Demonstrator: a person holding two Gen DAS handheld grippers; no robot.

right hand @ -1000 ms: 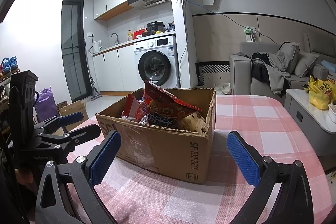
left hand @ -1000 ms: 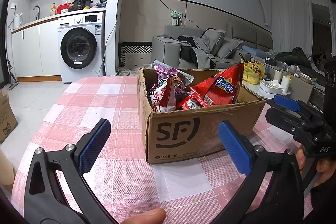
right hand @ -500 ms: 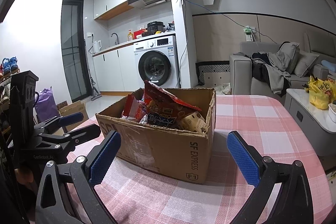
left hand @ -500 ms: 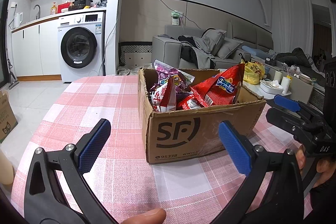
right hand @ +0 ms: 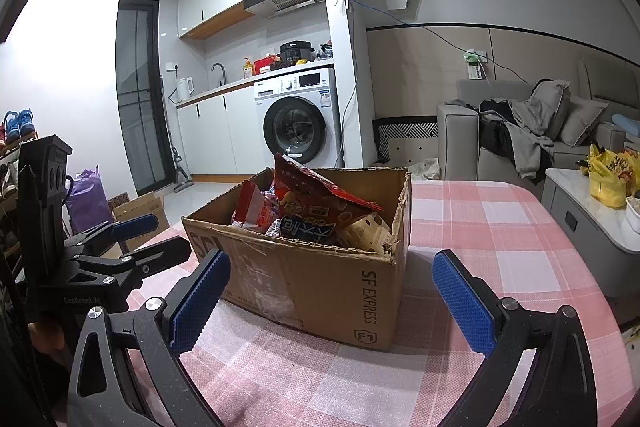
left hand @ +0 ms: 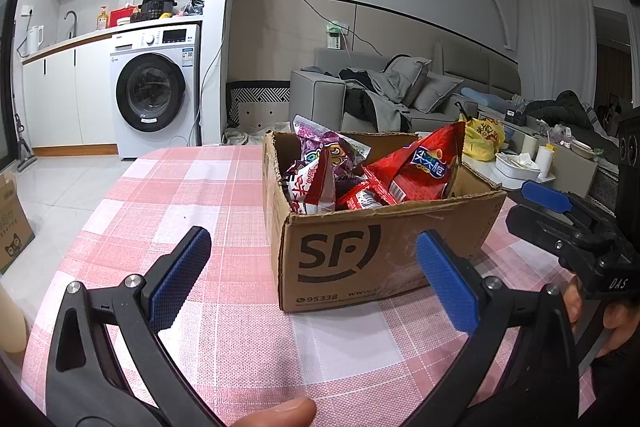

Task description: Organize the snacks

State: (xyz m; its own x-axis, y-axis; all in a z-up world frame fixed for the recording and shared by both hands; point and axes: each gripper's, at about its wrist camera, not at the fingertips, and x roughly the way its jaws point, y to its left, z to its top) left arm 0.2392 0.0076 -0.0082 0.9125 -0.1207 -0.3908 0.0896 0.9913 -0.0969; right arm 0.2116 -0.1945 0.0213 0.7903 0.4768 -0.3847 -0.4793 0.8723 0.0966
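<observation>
Facing the snack box (left hand: 380, 251) w/ both claws — left claw (left hand: 312, 279), right claw (right hand: 332, 297) — spread wide, empty.

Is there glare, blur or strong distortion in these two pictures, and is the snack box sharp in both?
Left wrist view: sharp, evenly lit; the cardboard box print reads clearly; fisheye bends the wall lines and darkens the corners. Right wrist view: the box is also sharp, but the white wall at left is overexposed, and the ceiling lights glare.

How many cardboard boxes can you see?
3: the snack box on the checked table, and two on the floor, one by the purple bag, one left of the table. Others may be hidden.
</observation>
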